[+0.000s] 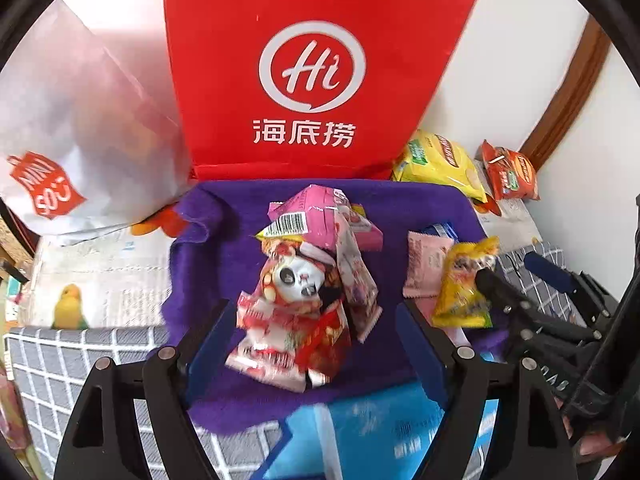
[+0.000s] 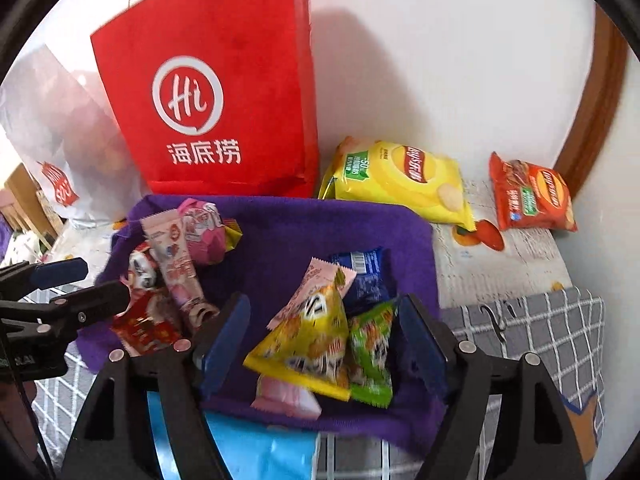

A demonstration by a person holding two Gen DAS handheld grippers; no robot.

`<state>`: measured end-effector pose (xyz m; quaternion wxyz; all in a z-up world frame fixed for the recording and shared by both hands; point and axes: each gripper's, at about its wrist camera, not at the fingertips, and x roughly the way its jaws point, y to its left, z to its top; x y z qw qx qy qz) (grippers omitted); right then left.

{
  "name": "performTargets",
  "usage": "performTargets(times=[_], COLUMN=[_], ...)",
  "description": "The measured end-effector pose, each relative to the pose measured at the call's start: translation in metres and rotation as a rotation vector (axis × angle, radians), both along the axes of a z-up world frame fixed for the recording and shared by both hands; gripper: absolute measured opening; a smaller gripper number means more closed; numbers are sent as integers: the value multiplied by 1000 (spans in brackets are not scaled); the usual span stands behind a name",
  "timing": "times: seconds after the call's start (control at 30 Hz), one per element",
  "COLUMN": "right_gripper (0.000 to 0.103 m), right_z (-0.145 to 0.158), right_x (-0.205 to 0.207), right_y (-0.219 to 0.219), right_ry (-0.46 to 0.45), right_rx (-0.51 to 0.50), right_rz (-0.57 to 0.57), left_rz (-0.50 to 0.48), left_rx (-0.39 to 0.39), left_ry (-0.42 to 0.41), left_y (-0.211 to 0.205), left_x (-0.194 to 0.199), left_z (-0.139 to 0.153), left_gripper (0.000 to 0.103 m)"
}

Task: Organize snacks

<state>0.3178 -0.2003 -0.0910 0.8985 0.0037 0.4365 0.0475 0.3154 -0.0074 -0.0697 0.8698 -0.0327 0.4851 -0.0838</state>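
Two grippers hang side by side over a purple cloth (image 1: 224,240), each with its blue pads spread apart and pressing on nothing. Between the spread pads of the left gripper (image 1: 312,332) lies a heap of red-and-white snack packets (image 1: 296,320), one with a panda face, topped by a pink pack (image 1: 320,216) showing its barcode; the heap rests on the cloth, free of the pads. Under the right gripper (image 2: 324,340) sits a second small pile: a yellow packet (image 2: 308,336) leaning over a green one (image 2: 370,354), a pale pink wrapper (image 2: 286,396) nearest, and a dark blue packet (image 2: 366,276) just behind. None of these is pinched either. A light blue pack (image 1: 360,424) pokes out at the near edge of the cloth, on a grey checked covering (image 1: 80,360).

Farther back, beyond the cloth, a yellow crisp bag (image 2: 404,180) and an orange-red crisp bag (image 2: 532,196) lie on newspaper near the wall. A tall red paper bag (image 2: 216,92) stands against the wall behind the cloth, with a white plastic bag (image 1: 68,120) to its left. A small yellow-green parrot (image 1: 70,308) perches at the far left.
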Motion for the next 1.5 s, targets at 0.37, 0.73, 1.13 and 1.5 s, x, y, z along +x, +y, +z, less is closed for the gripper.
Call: performTargets(times=[0.37,0.73,1.13,1.5], right_gripper=[77,95,101,101], right_z=[60,89,112,118], right_x=[-79,-182,-274,-319], right_y=[-12,-27,-36,-42], right_ry=[-45,-107,-205,-230], right_rx=[21,6,1,1], right_rz=[-62,-131,-129,-135], left_rz=[47,63,103,92], left_rx=[-13,23,41,49], left_ry=[-95,-233,-333,-376], left_y=[14,3,-12,-22], left_x=[-92,-198,-288,-323], left_z=[51,82,91,97], left_gripper=[86,93,95,95])
